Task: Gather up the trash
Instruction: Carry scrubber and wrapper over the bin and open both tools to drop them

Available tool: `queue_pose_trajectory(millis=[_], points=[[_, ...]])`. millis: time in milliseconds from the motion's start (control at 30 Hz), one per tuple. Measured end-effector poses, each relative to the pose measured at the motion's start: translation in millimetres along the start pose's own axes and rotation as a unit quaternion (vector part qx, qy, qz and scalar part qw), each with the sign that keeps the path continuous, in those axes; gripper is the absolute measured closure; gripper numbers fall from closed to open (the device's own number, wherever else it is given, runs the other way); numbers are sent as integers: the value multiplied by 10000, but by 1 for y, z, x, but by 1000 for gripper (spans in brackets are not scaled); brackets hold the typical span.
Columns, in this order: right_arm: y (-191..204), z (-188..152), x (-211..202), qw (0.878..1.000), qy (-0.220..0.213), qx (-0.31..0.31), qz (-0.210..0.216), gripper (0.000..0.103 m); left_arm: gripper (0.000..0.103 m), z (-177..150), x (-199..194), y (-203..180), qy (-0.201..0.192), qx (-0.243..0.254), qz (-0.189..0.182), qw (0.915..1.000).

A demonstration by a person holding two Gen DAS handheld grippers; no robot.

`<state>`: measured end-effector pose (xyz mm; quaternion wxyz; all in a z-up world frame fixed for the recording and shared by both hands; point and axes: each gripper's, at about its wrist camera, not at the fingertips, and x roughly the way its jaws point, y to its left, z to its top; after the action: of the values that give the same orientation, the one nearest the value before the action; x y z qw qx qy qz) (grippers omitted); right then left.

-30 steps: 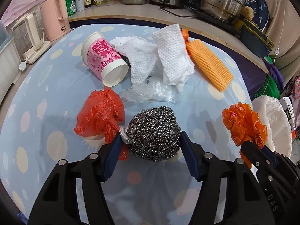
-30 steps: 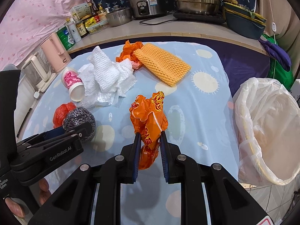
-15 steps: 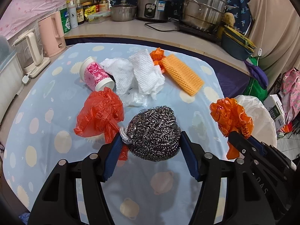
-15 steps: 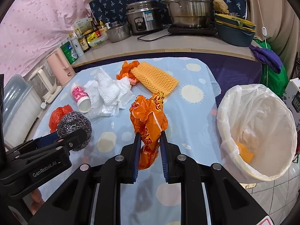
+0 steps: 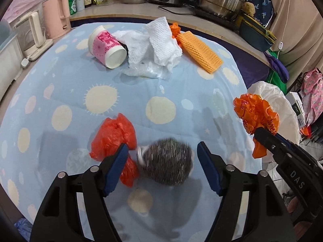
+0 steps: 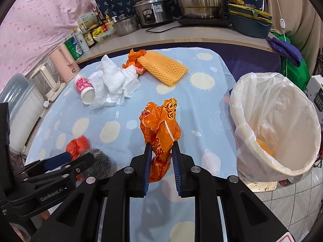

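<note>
My left gripper is open. The steel wool scrubber sits blurred between its blue pads, touching neither, above the blue dotted tablecloth. A red plastic bag lies beside the left pad. My right gripper is shut on a crumpled orange plastic bag and holds it above the cloth, left of the white-lined trash bin. That bag and bin also show in the left wrist view.
At the far side of the cloth lie a pink paper cup, white paper towels, clear plastic film, an orange foam net and another orange bag. Kettles, bottles and pots stand on the counter behind.
My left gripper has opened and let go of the steel wool scrubber, which is dropping. The red bag now lies lower left. My right gripper still holds the orange bag, closer to the bin.
</note>
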<state>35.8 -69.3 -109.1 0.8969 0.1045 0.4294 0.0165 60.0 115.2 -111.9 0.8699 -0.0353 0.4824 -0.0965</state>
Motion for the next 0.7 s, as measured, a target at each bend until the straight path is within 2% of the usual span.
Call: queue_pose_trajectory(millis=[100, 267, 367, 433, 567, 700], points=[[0, 0, -1, 10000, -15, -5, 10, 84, 28, -3, -12, 2, -156, 51, -27, 9999], [4, -2, -2, 10000, -12, -24, 36, 84, 28, -10, -15, -7, -156, 215, -91, 9996], [3, -2, -1, 10000, 13, -17, 53, 84, 31, -15, -4, -10, 12, 259, -138, 9996], [2, -2, -1, 10000, 24, -8, 56, 84, 38, -17, 6, -11, 134, 275, -127, 9995], [-1, -2, -1, 10000, 33, 23, 62, 84, 40, -20, 24, -8, 350, 176, -48, 9992], [-4, -3, 0, 10000, 38, 54, 65, 84, 40, -17, 33, -6, 350, 110, 3, 9993]])
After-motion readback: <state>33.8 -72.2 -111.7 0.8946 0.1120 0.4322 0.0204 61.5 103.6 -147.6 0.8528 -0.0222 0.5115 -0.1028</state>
